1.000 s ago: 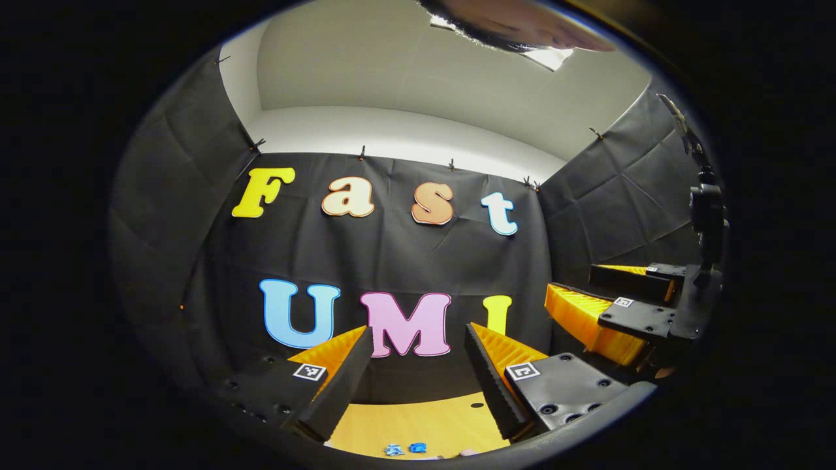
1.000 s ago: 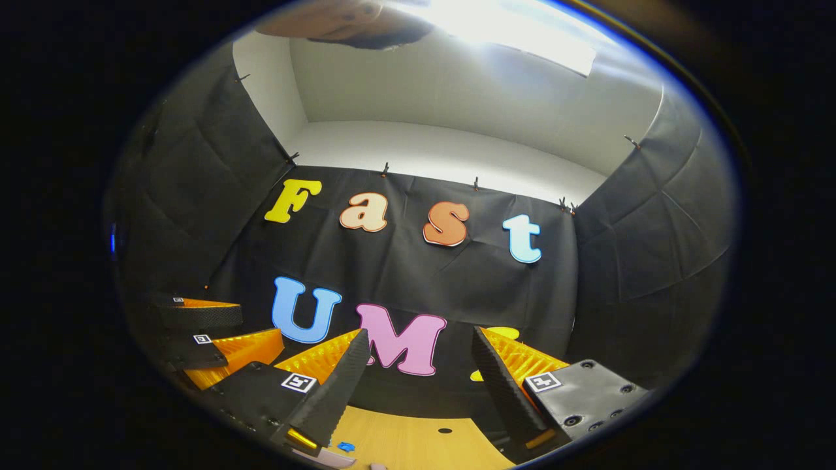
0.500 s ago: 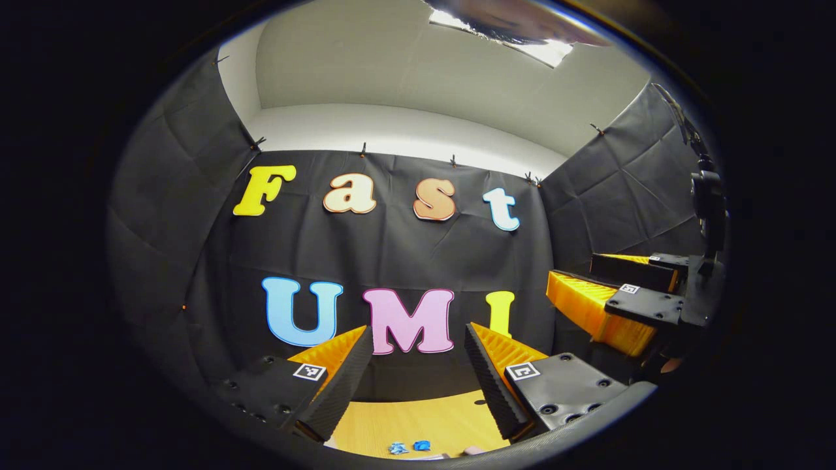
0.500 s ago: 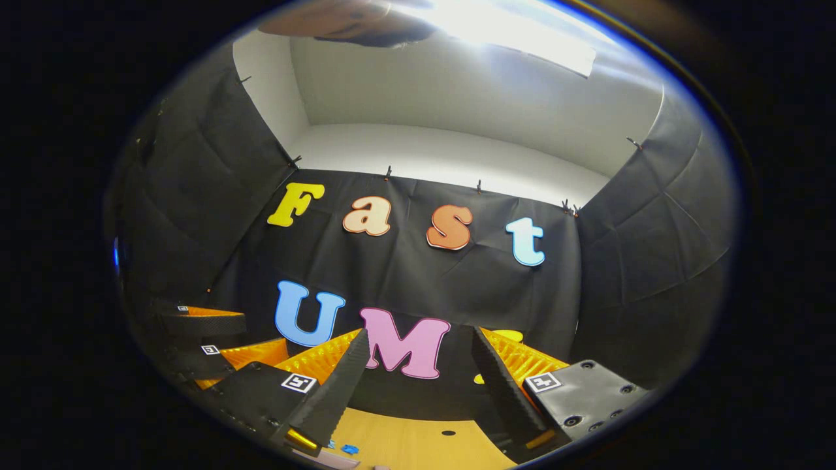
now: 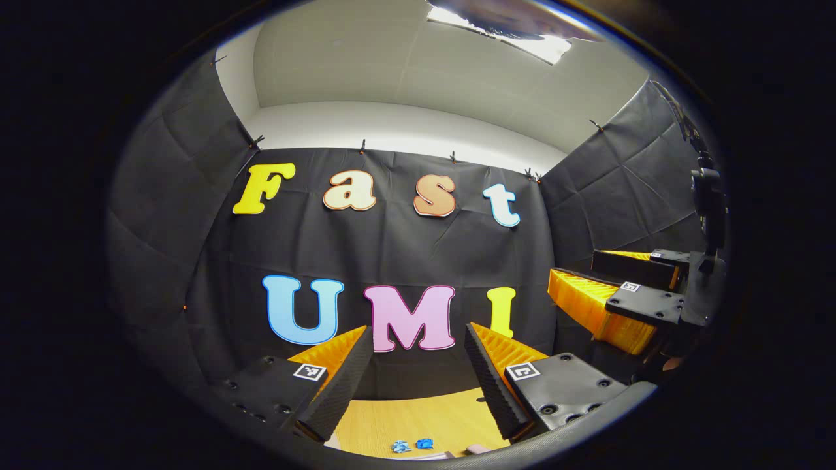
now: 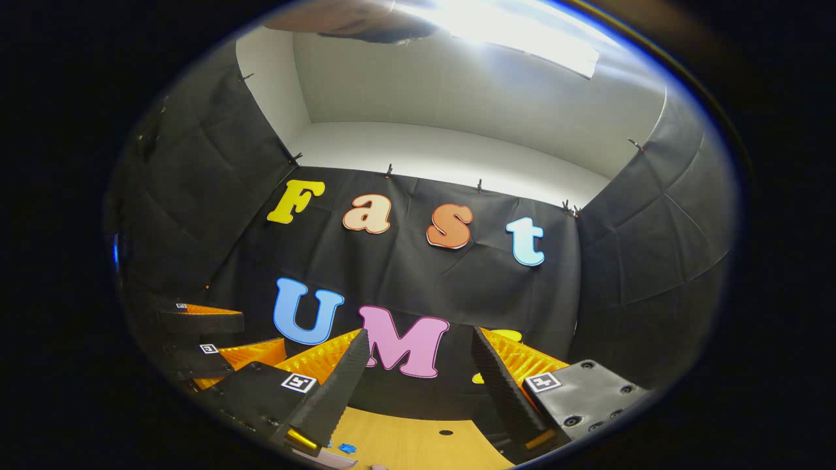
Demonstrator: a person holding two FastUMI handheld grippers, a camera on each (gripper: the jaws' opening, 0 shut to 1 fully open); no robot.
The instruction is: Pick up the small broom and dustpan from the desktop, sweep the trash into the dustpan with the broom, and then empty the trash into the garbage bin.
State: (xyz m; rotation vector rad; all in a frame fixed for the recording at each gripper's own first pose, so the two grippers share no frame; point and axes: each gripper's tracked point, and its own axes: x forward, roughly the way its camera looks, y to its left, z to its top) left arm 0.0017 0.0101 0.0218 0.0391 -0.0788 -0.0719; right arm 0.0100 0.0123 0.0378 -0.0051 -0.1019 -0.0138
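Wooden desktop bears blue trash; left gripper and right gripper wide, empty

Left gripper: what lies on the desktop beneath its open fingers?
Under the left gripper, small blue trash scraps lie on the wooden desktop; nearer desktop is cut off.

No legible text, only square coded markers on gripper bodies.

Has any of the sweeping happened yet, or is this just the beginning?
Just the beginning, it seems. Nothing looks done: blue scraps lie loose on the wooden desktop. Nothing is in hand: the left gripper and right gripper are both open and raised toward the wall. Grasping broom and dustpan, sweeping and emptying all remain.
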